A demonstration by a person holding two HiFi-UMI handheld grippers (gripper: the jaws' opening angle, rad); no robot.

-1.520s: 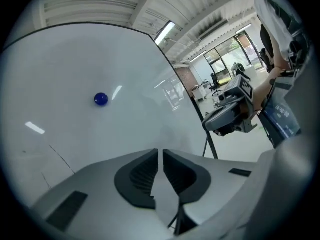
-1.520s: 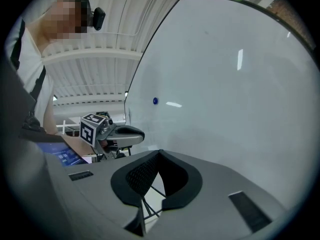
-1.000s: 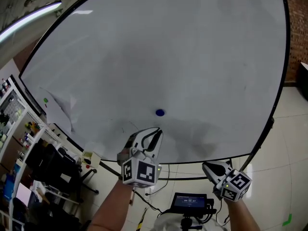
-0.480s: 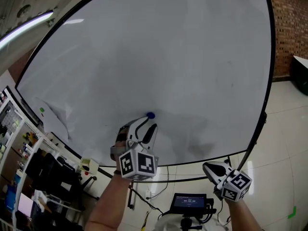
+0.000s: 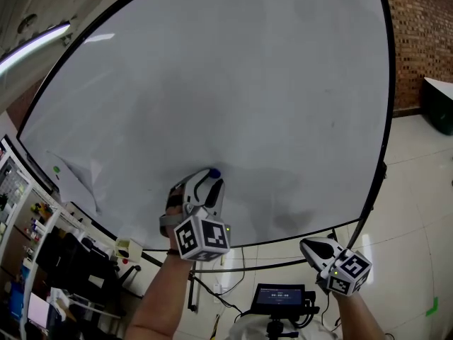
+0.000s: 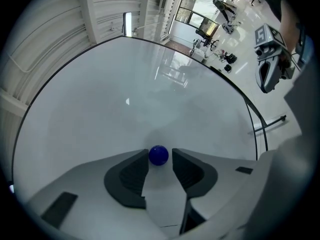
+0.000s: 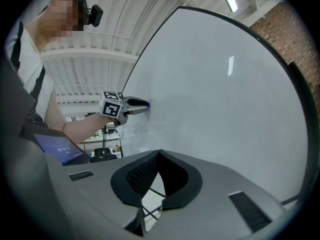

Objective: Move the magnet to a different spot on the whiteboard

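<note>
The magnet [image 6: 159,155] sits low on the whiteboard [image 5: 233,83], well inside its frame, with bare board all round. The left claw [image 6: 160,160], jaws just opened, brackets it without gripping. The right claw [image 7: 159,155] is clenched, empty.

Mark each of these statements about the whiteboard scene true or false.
1. The small round blue magnet sits on the large white whiteboard. True.
2. The left gripper is clamped on the magnet. False: its jaws have just been opening, and the magnet stands between the tips unpressed.
3. The right gripper touches the whiteboard. False: it hangs clear of the board, jaws together and empty.
4. A red brick wall shows right of the board in the head view. True.
</note>
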